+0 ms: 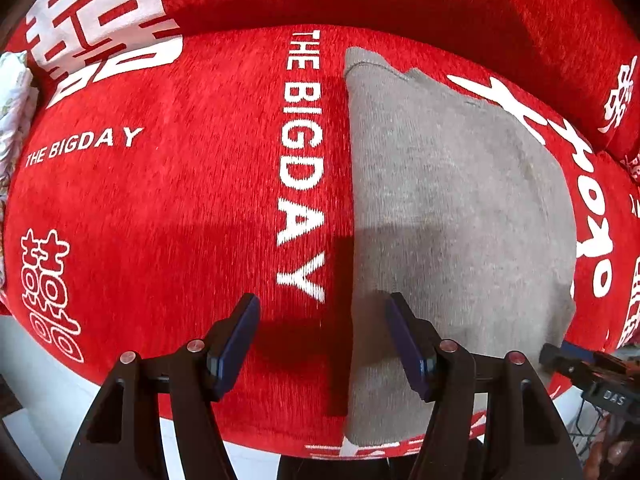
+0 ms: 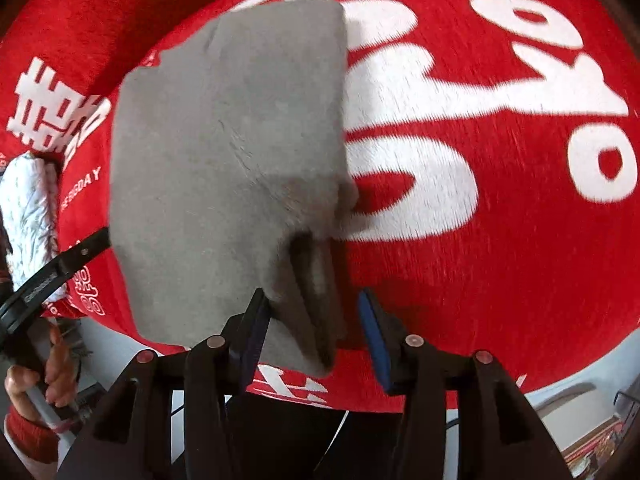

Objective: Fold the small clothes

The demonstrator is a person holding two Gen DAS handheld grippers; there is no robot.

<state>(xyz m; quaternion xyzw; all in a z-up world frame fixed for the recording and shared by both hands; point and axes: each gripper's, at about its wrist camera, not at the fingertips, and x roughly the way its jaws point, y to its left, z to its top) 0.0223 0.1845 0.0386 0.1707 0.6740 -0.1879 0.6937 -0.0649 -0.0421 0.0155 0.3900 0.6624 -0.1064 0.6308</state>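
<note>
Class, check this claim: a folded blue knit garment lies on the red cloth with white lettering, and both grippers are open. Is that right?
Not quite: the folded knit garment is grey, not blue, as the left wrist view shows. It does lie on the red cloth with white lettering, and the left gripper and right gripper are both open.

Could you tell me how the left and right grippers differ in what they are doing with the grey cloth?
The left gripper is open over the grey cloth's flat left edge, holding nothing. The right gripper is also open, but a raised fold of the cloth sits between its fingers. Both have blue pads and hover above the red cover.
</note>
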